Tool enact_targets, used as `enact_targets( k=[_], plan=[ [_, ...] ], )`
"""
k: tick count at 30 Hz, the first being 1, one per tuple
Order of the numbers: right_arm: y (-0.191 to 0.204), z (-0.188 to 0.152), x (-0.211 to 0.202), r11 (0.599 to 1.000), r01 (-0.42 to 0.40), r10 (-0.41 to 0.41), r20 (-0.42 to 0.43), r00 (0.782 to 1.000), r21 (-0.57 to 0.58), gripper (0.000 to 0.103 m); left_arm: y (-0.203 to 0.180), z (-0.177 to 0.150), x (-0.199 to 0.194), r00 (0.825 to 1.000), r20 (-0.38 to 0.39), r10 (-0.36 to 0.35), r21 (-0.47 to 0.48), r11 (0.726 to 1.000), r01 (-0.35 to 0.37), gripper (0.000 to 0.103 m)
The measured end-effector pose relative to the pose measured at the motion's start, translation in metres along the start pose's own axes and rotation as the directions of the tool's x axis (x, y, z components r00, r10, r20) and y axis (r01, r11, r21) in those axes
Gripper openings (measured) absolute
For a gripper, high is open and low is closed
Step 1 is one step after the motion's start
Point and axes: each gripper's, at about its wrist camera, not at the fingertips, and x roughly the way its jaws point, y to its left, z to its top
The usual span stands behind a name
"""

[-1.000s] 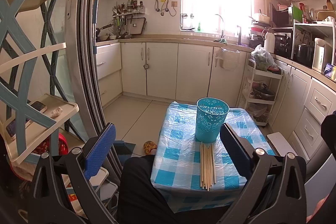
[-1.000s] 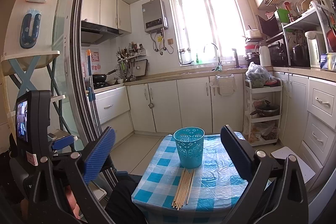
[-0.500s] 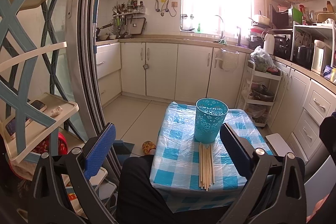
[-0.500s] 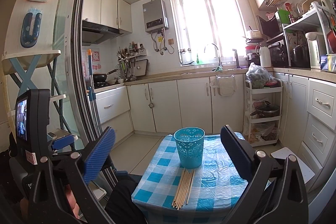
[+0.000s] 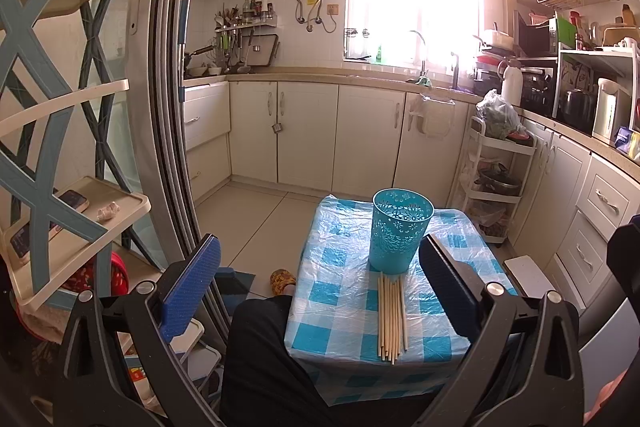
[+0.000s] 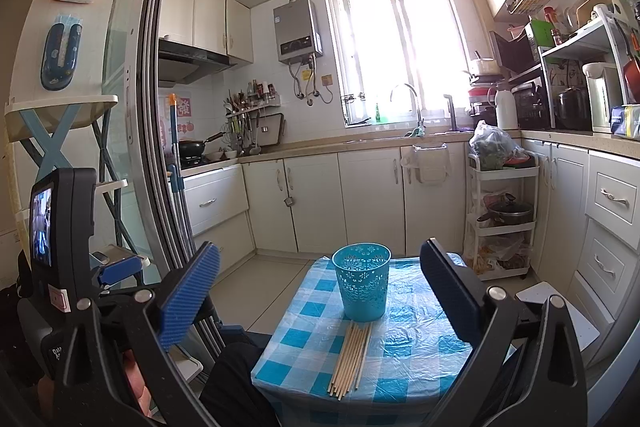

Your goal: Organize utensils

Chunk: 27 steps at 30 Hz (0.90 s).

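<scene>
- The left tongs [image 5: 320,281] stand wide open low in the left wrist view, holding nothing; the blue pad [image 5: 191,287] sits at lower left and the dark one at lower right.
- The right tongs [image 6: 320,285] are likewise spread wide and empty, low in the right wrist view.
- A small table [image 5: 332,311] under a blue-and-white checked cloth with clear plastic over it fills the lower centre of both views.
- A turquoise cutout basket [image 5: 401,230] stands upright on the table, toward its far side.
- A bundle of wooden chopsticks [image 5: 391,317] lies flat on the cloth just in front of the basket, far ends at its base, near ends close to the table's near edge.
- In the right wrist view the chopsticks [image 6: 352,357] slant toward lower left below the basket [image 6: 363,281].
- A person's dark-clothed leg [image 5: 260,359] shows at the bottom, left of the table.
</scene>
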Motion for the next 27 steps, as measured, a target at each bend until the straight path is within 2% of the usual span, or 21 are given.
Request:
enact_targets(
  k=[15, 16, 23, 27],
  plan=[
    [-0.014, 0.0, 0.003, 1.0, 0.001, -0.001, -0.003, 1.0, -0.001, 0.096, 0.0, -0.001, 0.0, 1.0, -0.001, -0.001, -0.003, 1.0, 0.001, 0.095],
    [-0.002, -0.002, 0.0, 1.0, 0.001, -0.001, -0.003, 1.0, 0.0, 0.096, 0.001, -0.001, 0.0, 1.0, 0.0, -0.001, -0.003, 1.0, 0.001, 0.095],
    [-0.003, -0.004, 0.003, 1.0, 0.001, -0.001, -0.012, 1.0, -0.006, 0.096, -0.006, -0.003, 0.001, 1.0, -0.005, -0.009, -0.006, 1.0, 0.009, 0.095],
    [-0.003, -0.004, 0.016, 1.0, 0.016, -0.016, -0.038, 0.999, -0.001, 0.096, -0.005, -0.005, 0.014, 0.999, -0.027, -0.022, -0.01, 1.0, 0.021, 0.095]
  ],
)
